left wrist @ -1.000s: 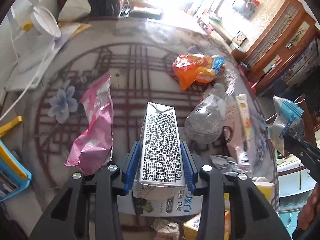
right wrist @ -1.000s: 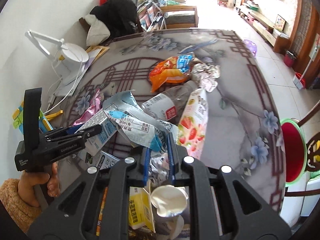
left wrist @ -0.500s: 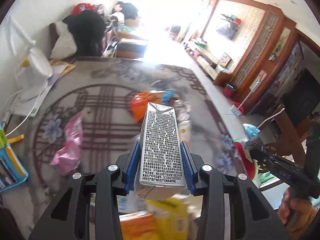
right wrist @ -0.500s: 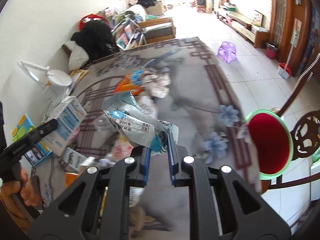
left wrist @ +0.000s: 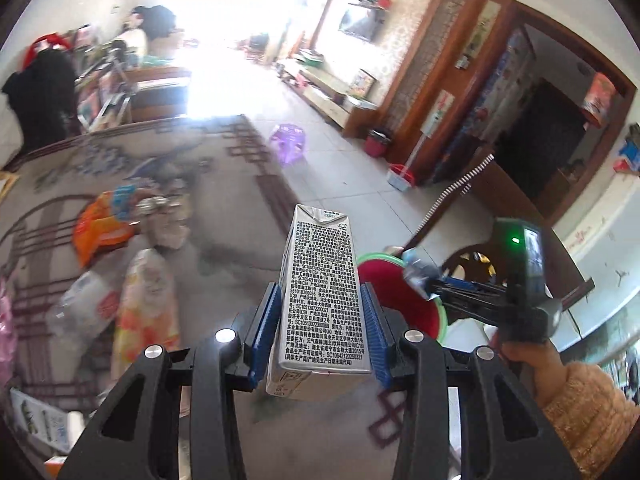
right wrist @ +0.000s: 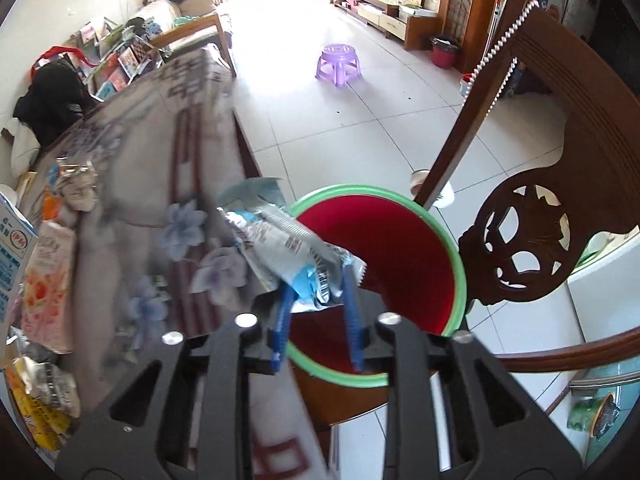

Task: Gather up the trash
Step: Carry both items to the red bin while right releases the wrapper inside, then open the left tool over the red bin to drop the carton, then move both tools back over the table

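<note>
Now at the drop-off step, the right gripper (right wrist: pixel 316 304), jaws parted round a wrapper (right wrist: pixel 288 252), hangs over the bin (right wrist: pixel 460 276), while the left gripper (left wrist: pixel 320 324) clamps a carton (left wrist: pixel 320 292) that needs carrying there next.

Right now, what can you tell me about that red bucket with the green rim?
The red bucket looks like smooth plastic, round, deep red inside with a bright green rim, open on top. It stands beside the table edge, next to a carved wooden chair. The right gripper hangs over its opening, jaws parted, a crumpled blue-and-white wrapper between them. What lies inside cannot be seen.
</note>
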Motion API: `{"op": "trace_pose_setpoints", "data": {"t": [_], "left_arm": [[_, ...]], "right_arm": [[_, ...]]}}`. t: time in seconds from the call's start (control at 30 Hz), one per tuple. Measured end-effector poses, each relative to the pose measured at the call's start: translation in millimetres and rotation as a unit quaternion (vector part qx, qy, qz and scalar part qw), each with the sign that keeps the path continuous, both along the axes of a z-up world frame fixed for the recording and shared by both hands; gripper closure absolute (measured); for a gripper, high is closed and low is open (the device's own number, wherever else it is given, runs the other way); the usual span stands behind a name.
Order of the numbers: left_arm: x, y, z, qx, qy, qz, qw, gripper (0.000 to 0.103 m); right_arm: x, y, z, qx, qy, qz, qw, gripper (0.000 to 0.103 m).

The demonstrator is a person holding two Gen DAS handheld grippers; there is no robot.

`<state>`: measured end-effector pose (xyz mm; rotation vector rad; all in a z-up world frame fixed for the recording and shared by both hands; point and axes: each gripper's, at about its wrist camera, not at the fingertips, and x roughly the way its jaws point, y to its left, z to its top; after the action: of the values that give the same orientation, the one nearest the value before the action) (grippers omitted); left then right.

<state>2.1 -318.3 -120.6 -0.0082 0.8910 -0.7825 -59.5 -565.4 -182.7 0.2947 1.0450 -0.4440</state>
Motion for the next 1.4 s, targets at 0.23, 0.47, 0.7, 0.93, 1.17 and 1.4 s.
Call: {"op": "trace_pose_setpoints", "data": {"t": [0.23,0.47,0.7,0.93,1.17,1.4], "left_arm": [[-1,-74,-18,-0.003,0.013,-0.078,0.9968,0.065],[-8,-146,-42,-0.002,0.040,-0.147,0.9884,0.065],[-22,-191,-57,0.036,0.032,-0.171,0.9841,0.058],[-30,-173,-34,0.039,-0.008,-0.146,0.9885,0.027],[-28,-94,13,0.015,-0.045,-0.071,0.9964,0.017],[-15,28,40,-0.001,-0.051,0.059,0.9970,0.014]], "right_arm": [[-24,-26,7,-0.020,-0.015,-0.039,0.999,0.028],[-68,-53,27,-0.040,-0.030,-0.103,0.993,0.026],[-99,-66,51,-0.064,-0.046,-0.139,0.987,0.024],[-103,-63,68,-0.071,-0.063,-0.147,0.985,0.021],[-80,-32,85,-0.072,-0.084,-0.106,0.988,0.019],[-38,25,89,-0.056,-0.094,-0.034,0.993,0.019]]}}
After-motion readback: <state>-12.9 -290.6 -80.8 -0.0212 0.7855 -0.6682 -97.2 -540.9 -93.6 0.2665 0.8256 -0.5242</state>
